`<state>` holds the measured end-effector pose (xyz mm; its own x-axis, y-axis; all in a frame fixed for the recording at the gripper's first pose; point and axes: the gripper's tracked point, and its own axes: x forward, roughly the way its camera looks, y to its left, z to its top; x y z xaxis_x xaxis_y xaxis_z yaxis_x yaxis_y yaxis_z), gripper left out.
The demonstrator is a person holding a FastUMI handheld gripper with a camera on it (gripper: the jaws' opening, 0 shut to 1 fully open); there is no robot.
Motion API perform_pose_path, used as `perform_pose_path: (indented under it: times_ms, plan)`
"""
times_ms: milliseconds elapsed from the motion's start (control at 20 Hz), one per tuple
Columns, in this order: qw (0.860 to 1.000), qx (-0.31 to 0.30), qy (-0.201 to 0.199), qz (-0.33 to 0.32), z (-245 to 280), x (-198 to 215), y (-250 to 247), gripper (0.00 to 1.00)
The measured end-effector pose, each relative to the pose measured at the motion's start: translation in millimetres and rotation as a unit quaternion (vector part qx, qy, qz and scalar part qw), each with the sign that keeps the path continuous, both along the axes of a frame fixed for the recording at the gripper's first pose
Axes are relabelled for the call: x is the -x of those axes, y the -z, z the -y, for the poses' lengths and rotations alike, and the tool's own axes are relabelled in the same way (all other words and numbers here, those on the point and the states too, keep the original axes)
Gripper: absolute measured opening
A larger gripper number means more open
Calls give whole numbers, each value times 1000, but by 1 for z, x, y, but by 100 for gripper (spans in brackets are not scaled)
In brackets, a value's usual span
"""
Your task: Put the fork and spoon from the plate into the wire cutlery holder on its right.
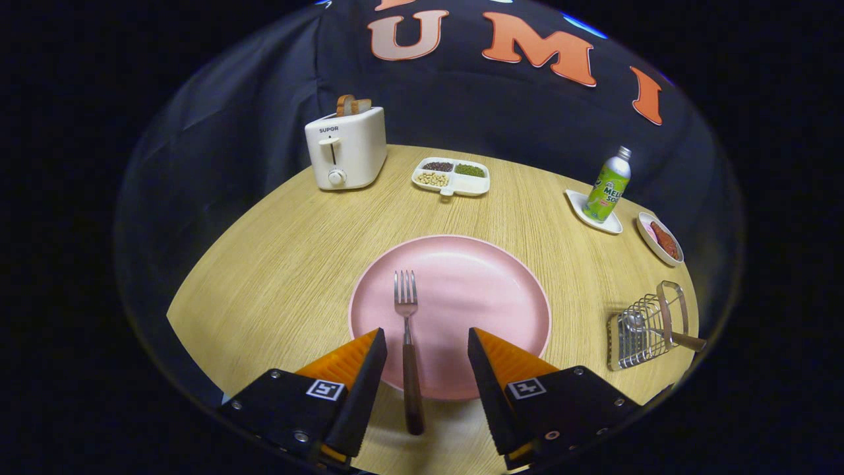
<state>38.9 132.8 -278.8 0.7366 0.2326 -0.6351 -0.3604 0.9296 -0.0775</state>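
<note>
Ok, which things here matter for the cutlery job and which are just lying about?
For the job: fork between the open gripper fingers, pink plate, wire cutlery holder, spoon already in it.

Lying about: toaster with bread, divided dish of beans, bottle on its saucer, small dish of food.

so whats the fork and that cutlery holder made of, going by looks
Fork: shiny grey head, likely steel, with a dark brown handle, maybe wood or plastic. It lies between the open gripper fingers. Wire cutlery holder: thin bright metal wire grid, glinting, probably chromed or stainless steel.
</note>
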Motion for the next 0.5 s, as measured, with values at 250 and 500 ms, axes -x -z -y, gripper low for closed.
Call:
perform_pose_path:
  times_ms: [250,500]
  plan:
    - [1000,7,-13,-9,-5,-1,12,50]
    - [1000,7,-14,-21,-11,-1,23,32]
